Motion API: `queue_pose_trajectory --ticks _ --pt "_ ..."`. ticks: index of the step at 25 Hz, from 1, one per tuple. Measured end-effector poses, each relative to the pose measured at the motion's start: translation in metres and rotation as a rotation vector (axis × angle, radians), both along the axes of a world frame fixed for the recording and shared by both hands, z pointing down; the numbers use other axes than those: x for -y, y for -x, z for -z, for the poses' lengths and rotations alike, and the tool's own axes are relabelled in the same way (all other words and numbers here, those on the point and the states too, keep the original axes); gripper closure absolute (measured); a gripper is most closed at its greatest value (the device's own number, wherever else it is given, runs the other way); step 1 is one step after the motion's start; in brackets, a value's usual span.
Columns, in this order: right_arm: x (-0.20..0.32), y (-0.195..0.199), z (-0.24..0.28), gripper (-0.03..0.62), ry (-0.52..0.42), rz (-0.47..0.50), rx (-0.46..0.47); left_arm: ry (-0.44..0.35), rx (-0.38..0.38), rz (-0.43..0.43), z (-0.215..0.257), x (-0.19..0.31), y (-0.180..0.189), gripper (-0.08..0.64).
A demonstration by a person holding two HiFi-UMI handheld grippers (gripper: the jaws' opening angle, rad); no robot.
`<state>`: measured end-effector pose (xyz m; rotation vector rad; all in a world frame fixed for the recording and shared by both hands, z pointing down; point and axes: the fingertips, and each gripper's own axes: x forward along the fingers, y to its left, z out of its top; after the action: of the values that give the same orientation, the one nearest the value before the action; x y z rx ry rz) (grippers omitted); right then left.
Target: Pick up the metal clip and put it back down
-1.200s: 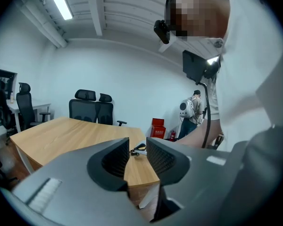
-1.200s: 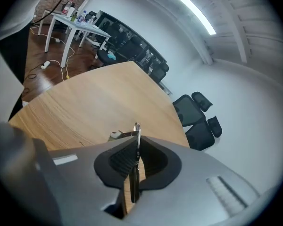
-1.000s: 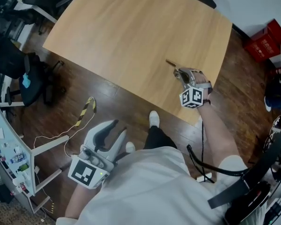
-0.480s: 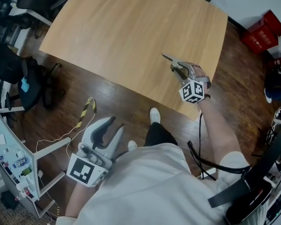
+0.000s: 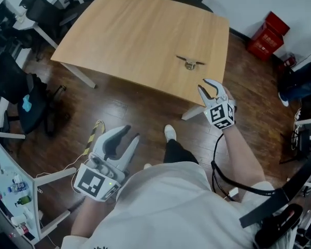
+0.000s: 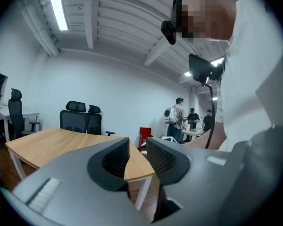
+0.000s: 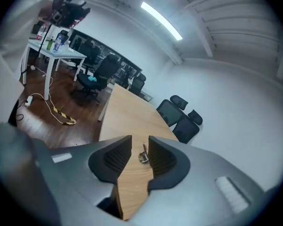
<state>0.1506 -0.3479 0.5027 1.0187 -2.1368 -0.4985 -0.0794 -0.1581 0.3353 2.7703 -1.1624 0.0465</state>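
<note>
While the right tongs (image 5: 205,86) are closing on empty air, the metal clip (image 5: 189,63) is lying free on the tabletop (image 5: 135,35).

A second ago these tongs were reaching over the wood, right at the clip. Now they are hovering off the near edge above the dark wooden floor (image 5: 119,105), with the marker cube (image 5: 220,115) facing up, and the clip is sitting alone near the tabletop's near right edge, apart from the tips. In the right gripper view the clip is showing through the narrowing gap, but it is resting on the wood farther ahead and neither pad is touching it. The left tongs (image 5: 130,134) are hanging low by the person's side over the floor much as before, with their jaws standing slightly apart and gripping nothing.
</note>
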Motion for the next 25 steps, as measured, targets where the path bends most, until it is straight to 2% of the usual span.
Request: queue_pose_trajectory --ticks 3,6,9,12,14,17,25 --pt "-0.083 0.019 0.026 0.477 0.027 -0.022 0.071 -0.011 -0.023 -0.058 -0.002 -0.037 0.012 0.456" --pt "-0.164 0.045 0.047 0.477 0.063 0.002 0.127 0.003 -0.028 -0.099 -0.012 -0.069 0.021 0.456" --pt "-0.220 0.064 0.071 0.477 0.068 0.019 0.163 0.005 -0.016 -0.121 -0.020 -0.093 0.024 0.456" --pt "-0.270 0.063 0.094 0.477 0.051 -0.034 0.219 0.013 -0.001 -0.191 -0.027 -0.109 0.013 0.456" --pt "-0.300 0.059 0.107 0.477 0.031 -0.070 0.256 0.011 0.006 -0.233 -0.030 -0.119 0.003 0.456" --pt "-0.345 0.050 0.124 0.479 -0.018 -0.072 0.311 -0.008 0.025 -0.276 -0.030 -0.144 -0.022 0.456" --pt "-0.477 -0.022 0.128 0.479 -0.056 -0.128 0.348 -0.026 0.018 -0.378 -0.024 -0.253 -0.127 0.457"
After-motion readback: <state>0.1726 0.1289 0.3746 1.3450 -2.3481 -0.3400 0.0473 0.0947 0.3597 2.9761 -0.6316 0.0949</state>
